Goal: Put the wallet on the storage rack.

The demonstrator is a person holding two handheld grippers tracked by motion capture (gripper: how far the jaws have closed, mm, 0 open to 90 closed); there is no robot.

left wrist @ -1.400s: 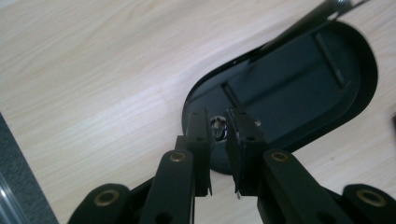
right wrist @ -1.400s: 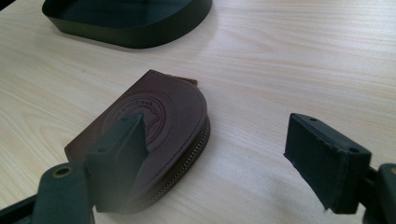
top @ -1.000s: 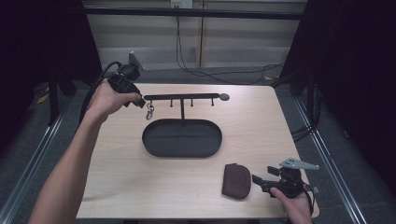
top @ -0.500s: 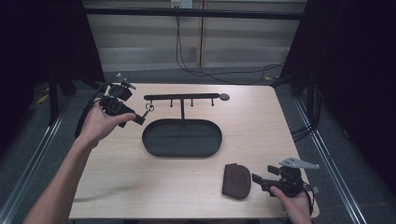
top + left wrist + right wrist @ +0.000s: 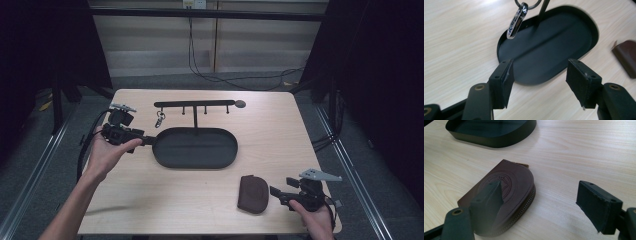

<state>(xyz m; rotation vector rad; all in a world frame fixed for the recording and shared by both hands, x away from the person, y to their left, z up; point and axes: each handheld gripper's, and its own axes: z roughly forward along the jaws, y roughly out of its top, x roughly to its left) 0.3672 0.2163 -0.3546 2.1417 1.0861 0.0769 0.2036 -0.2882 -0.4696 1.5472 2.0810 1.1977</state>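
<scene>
The left gripper [image 5: 148, 141] sits at the left end of the black oval tray [image 5: 220, 160]. Its jaws have just been opening, and nothing is between them. A shiny key ring [image 5: 160, 119] hangs from the far left hook of the black rack [image 5: 195, 104], just beyond that gripper. The right gripper [image 5: 273, 191] rests at the near right of the table [image 5: 270, 130]. Its jaws are wide apart too. A brown pouch [image 5: 253, 193] lies flat just left of it, near one jaw.
</scene>
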